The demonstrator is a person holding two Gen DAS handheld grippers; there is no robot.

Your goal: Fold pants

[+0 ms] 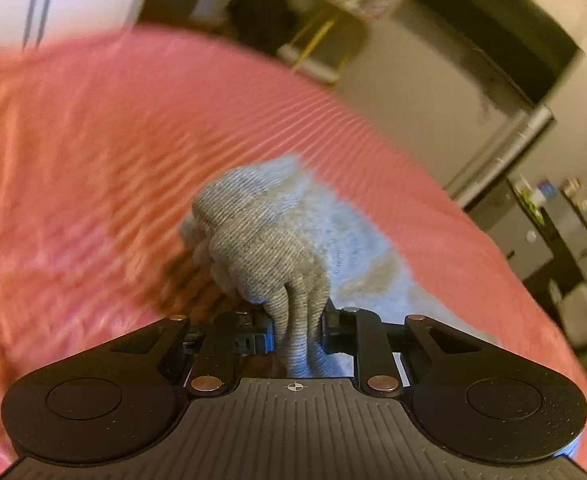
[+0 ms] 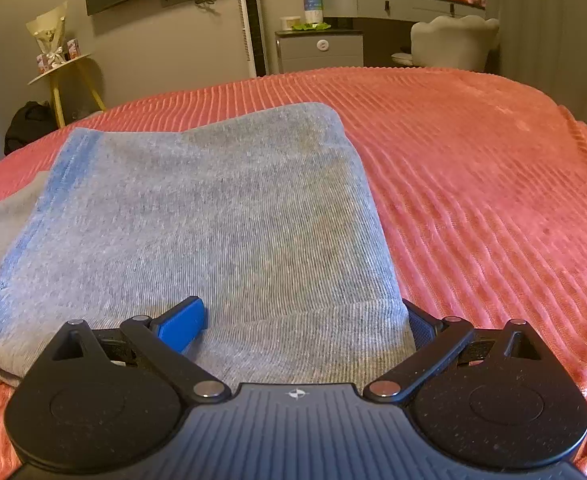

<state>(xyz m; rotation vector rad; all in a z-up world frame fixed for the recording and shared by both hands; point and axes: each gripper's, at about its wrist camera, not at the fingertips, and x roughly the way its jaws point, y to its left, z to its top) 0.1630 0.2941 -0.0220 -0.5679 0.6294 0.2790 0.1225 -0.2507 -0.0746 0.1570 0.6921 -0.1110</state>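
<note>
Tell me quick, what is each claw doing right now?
Left claw: closed, pinching a bunch of the grey pants.
Right claw: open wide over the pants, holding nothing.

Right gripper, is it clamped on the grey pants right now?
No, the right gripper stands wide open, its fingers apart at either side of the grey pants lying on the pink bedspread.

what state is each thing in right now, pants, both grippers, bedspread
pants: grey, blue side stripe, folded flat on the bed; one bunched part is pinched in the left gripper
left gripper: shut on a bunch of pants fabric
right gripper: open, fingers spread wide, resting at the near edge of the pants
bedspread: pink, ribbed, spread over the bed
</note>
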